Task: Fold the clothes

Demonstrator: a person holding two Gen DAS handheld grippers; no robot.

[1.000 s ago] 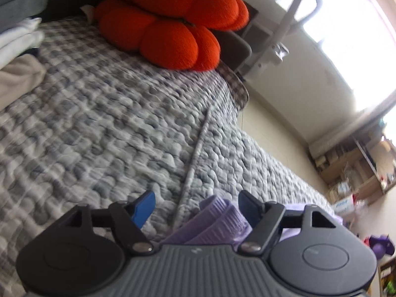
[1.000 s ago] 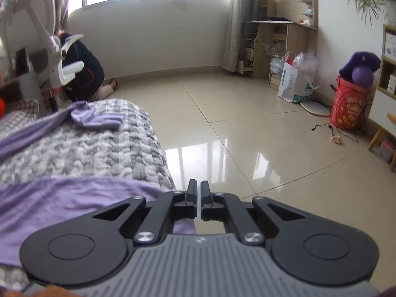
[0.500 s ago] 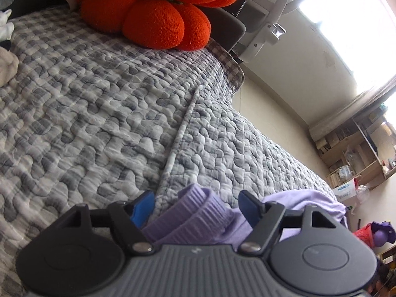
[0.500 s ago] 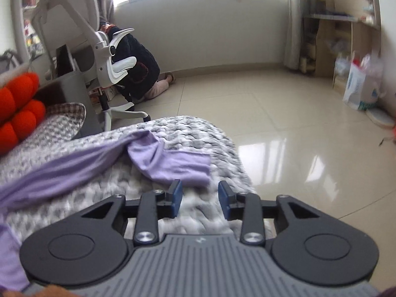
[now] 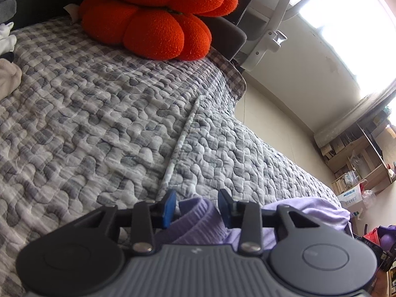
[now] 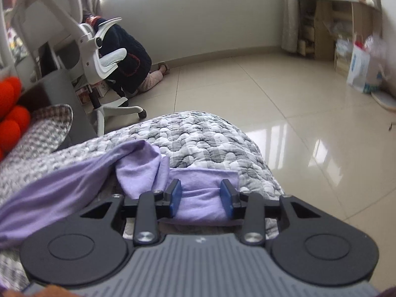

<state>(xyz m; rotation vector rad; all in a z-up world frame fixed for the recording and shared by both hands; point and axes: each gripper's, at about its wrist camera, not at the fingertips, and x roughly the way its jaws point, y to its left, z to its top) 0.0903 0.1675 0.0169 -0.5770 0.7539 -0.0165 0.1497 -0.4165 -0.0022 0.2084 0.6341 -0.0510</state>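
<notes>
We see one purple garment (image 6: 74, 193) at the bed (image 5: 99, 113) edge | left gripper (image 5: 196, 209) fingers parted around its ribbed cuff | right gripper (image 6: 201, 199) fingers parted astride a fold | no legible writing

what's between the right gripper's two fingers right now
In the right wrist view, the right gripper stands open, and a fold of the purple garment lies on the quilt between its blue pads, not yet pinched.

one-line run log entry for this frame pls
task: fold clothes | left gripper: open, astride ribbed cuff | right gripper: open, over purple garment sleeve end | surface: quilted bed | grasp: not yet
</notes>
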